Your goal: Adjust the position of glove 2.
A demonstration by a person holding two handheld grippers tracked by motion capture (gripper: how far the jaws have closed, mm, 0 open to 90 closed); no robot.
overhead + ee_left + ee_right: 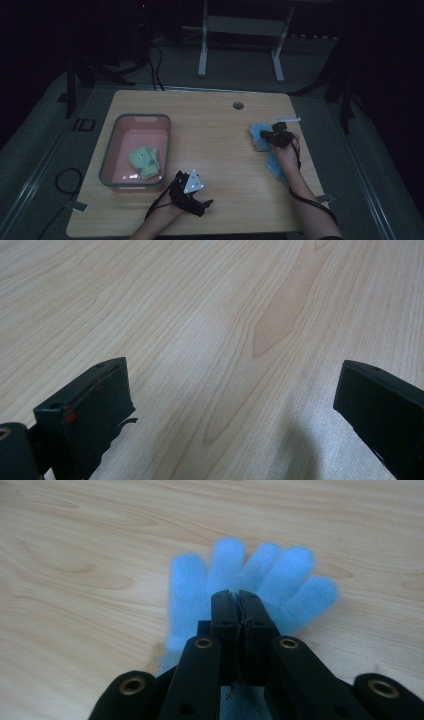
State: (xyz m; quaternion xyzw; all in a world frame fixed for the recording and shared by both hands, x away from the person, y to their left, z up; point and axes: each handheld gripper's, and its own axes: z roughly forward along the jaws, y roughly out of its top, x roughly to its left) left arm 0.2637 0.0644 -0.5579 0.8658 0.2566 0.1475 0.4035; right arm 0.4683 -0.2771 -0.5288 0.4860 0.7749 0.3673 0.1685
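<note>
A pale wooden table (215,165) carries the whole scene, lit dimly from above, with a small round grommet hole (238,105) near its far edge. On its left side sits a grey-rimmed pink bin (111,150), and inside it lies a yellow-green glove (145,162) with a small motif on it, apparently dropped there as the place where the gloves are gathered.

On the right side of the table, well apart from the bin, lies a light blue glove (259,136), fingers spread flat on the wood; a second patch of blue fabric (275,165) shows just behind the person's right wrist, whether a second glove or a fold of the same one cannot be told. The right gripper (238,600) rests over the glove's palm with its jaws pressed together (a thin dark line between them is all that shows in the right gripper view), and it appears to pinch a bit of the fleece there, a grip that would suit lifting the glove towards the bin.

The left gripper (199,200) waits near the table's front edge, beside the bin's near corner, its jaws spread wide over bare wood and holding nothing, likely parked out of the way while the other hand works.
</note>
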